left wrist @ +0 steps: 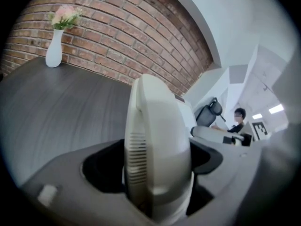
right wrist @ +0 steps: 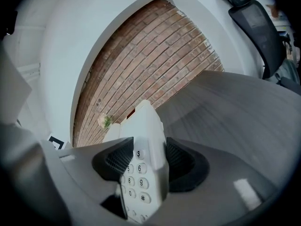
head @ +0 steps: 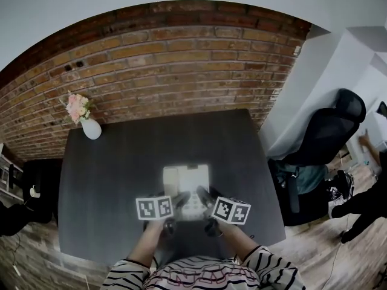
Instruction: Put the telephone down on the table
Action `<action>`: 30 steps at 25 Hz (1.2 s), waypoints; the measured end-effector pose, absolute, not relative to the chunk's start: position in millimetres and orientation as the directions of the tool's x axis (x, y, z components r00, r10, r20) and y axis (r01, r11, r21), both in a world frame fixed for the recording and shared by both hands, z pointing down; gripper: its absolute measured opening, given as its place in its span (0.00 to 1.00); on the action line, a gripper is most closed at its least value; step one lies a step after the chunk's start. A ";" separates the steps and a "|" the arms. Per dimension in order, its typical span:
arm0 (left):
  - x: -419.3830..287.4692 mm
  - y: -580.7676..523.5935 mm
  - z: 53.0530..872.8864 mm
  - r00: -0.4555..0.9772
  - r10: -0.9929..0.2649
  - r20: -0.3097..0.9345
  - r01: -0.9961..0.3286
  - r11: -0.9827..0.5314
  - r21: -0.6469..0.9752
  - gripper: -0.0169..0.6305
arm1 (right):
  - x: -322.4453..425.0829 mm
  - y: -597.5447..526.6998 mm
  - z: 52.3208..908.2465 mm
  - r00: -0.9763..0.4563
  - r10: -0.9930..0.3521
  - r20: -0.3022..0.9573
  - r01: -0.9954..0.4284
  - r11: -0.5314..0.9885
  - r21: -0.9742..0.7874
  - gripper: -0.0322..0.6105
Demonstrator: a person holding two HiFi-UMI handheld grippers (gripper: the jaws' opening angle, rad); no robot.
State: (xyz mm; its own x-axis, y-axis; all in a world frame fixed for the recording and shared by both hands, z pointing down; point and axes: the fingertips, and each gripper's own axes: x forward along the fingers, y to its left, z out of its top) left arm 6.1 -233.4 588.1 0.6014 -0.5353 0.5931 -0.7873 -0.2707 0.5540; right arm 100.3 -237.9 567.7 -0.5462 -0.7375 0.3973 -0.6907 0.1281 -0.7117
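with the telephone pinched from both sides above the near middle of the surface, left hand-held gripper clamped on the handset and right hand-held gripper on the keypad edge, keep level, lower both together, spread only once flat.

There is one white telephone, one dark table, one white vase, one bunch of pink flowers, one black office chair, and two grippers: left gripper and right gripper.
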 end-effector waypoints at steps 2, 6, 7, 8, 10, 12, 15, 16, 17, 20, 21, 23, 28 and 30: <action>11.5 -243.2 591.7 0.597 -0.537 0.595 -0.789 -0.263 0.554 0.63 | 105.5 -248.6 571.5 -0.553 -0.732 0.399 -0.688 0.131 -0.714 0.37; 21.1 -262.3 601.8 0.586 -0.543 0.602 -0.795 -0.242 0.556 0.63 | 115.3 -270.5 581.5 -0.568 -0.717 0.405 -0.685 0.139 -0.715 0.37; 22.4 -267.6 604.3 0.582 -0.545 0.603 -0.797 -0.238 0.555 0.63 | 116.7 -276.1 584.2 -0.572 -0.713 0.406 -0.683 0.140 -0.716 0.37; 23.1 -273.2 606.7 0.579 -0.547 0.605 -0.799 -0.233 0.554 0.63 | 117.4 -282.0 587.0 -0.576 -0.709 0.407 -0.681 0.141 -0.719 0.37; 23.7 -284.8 611.7 0.573 -0.548 0.610 -0.803 -0.224 0.553 0.63 | 117.8 -294.2 592.6 -0.584 -0.701 0.408 -0.675 0.142 -0.724 0.37; 23.9 -297.5 616.8 0.567 -0.548 0.615 -0.807 -0.217 0.549 0.63 | 117.9 -307.7 598.1 -0.589 -0.698 0.407 -0.672 0.144 -0.727 0.37; 23.3 -319.6 624.9 0.562 -0.545 0.622 -0.811 -0.214 0.545 0.63 | 117.8 -330.1 607.2 -0.595 -0.694 0.406 -0.665 0.141 -0.733 0.37; 23.1 -327.1 628.2 0.562 -0.542 0.625 -0.811 -0.212 0.545 0.63 | 117.7 -337.6 610.7 -0.596 -0.692 0.408 -0.663 0.137 -0.736 0.37; 22.8 -334.5 631.8 0.562 -0.540 0.627 -0.811 -0.210 0.546 0.63 | 117.4 -345.2 614.1 -0.597 -0.690 0.410 -0.662 0.134 -0.737 0.37; 20.2 -357.2 642.2 0.561 -0.534 0.632 -0.811 -0.204 0.548 0.63 | 114.8 -368.1 624.1 -0.596 -0.687 0.415 -0.661 0.128 -0.739 0.37; 19.2 -365.0 645.4 0.561 -0.533 0.633 -0.811 -0.204 0.548 0.63 | 113.8 -375.8 627.4 -0.596 -0.687 0.416 -0.661 0.125 -0.740 0.37; 16.9 -380.6 651.5 0.561 -0.531 0.635 -0.812 -0.204 0.547 0.63 | 111.5 -391.1 634.0 -0.595 -0.686 0.418 -0.661 0.122 -0.741 0.37; 9.1 -418.6 662.5 0.556 -0.536 0.635 -0.814 -0.196 0.548 0.63 | 104.0 -430.9 644.2 -0.597 -0.684 0.419 -0.668 0.134 -0.732 0.37; 6.9 -433.6 664.3 0.555 -0.541 0.632 -0.815 -0.200 0.544 0.63 | 101.6 -445.5 646.1 -0.597 -0.687 0.415 -0.669 0.140 -0.730 0.37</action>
State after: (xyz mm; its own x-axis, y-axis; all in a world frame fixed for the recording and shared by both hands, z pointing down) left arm 6.9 -433.6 664.3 0.5552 -0.5410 0.6317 -0.8146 -0.2004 0.5443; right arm 101.6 -445.5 646.1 -0.5966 -0.6868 0.4153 -0.6689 0.1395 -0.7302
